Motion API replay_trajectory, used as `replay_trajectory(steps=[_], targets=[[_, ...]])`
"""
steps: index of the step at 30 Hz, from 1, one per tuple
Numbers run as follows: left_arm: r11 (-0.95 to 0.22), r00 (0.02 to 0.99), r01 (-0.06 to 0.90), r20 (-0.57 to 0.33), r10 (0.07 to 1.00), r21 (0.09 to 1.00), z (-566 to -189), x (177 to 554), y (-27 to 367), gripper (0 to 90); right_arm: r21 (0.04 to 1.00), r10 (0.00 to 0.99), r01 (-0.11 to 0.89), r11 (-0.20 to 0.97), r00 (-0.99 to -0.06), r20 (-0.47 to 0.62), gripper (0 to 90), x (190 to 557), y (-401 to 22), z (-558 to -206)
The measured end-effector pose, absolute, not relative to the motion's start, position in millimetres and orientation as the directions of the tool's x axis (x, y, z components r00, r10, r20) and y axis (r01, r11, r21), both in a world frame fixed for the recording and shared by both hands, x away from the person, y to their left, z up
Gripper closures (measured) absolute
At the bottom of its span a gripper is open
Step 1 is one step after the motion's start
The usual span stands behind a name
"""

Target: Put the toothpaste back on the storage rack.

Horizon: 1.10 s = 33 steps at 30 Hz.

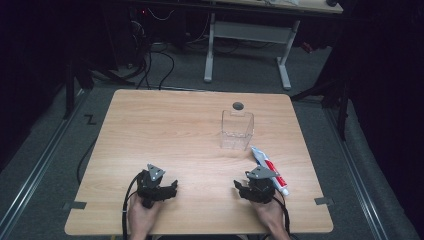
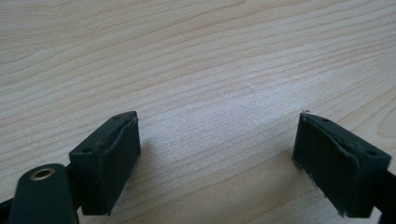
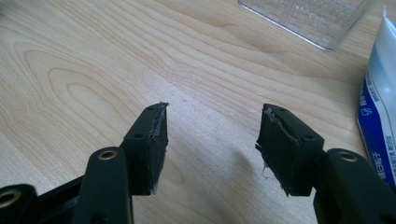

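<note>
We've got both grippers parked at the near edge of the table, one in each hand, and neither is carrying anything. The left gripper has its jaws spread wide over bare wood, well away from everything else. It looks like it's just waiting its turn, since nothing on that side needs holding.

The right gripper is also spread apart with nothing between the jaws, a bit less wide than the left one. It sits just beside the toothpaste tube, which lies flat on the table at the right, running from near the container down toward our right hand. In the right gripper view the tube's blue and white end is off to the right of the jaws, not between them, so we'd have to swing over to get a grip on it.

The clear plastic container stands upright a little farther out, right of centre, open at the top as far as we can tell (see-through stuff is tough to read). Our guess is the tube goes in there, which would explain why it's lying so close. There's a small dark round thing behind it, too small to identify.
</note>
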<state>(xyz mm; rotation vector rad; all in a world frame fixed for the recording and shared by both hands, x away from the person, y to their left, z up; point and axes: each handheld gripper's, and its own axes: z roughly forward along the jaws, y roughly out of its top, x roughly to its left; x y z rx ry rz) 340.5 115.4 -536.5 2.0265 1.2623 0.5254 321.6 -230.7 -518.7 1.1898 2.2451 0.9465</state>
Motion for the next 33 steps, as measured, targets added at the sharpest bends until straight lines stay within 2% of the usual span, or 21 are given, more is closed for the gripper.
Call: replay_trajectory(steps=[10, 20, 33], targets=[[-0.296, 0.447, 0.618, -0.017, 0.894, 0.728, -536.5, 340.5, 115.4, 15.1, 0.78, 0.84, 0.546, 0.306, -0.54, 0.049, 42.1, 311.6, -241.1, -510.5], [-0.295, 0.447, 0.618, -0.017, 0.894, 0.728, -536.5, 340.5, 115.4, 15.1, 0.797, 0.849, 0.533, 0.285, -0.527, 0.048, 40.3, 298.9, -255.3, -508.9], [-0.295, 0.447, 0.618, -0.017, 0.894, 0.728, -536.6, 340.5, 115.4, 15.1, 0.801, 0.863, 0.531, 0.277, -0.504, 0.036, 47.5, 291.7, -271.3, -499.4]])
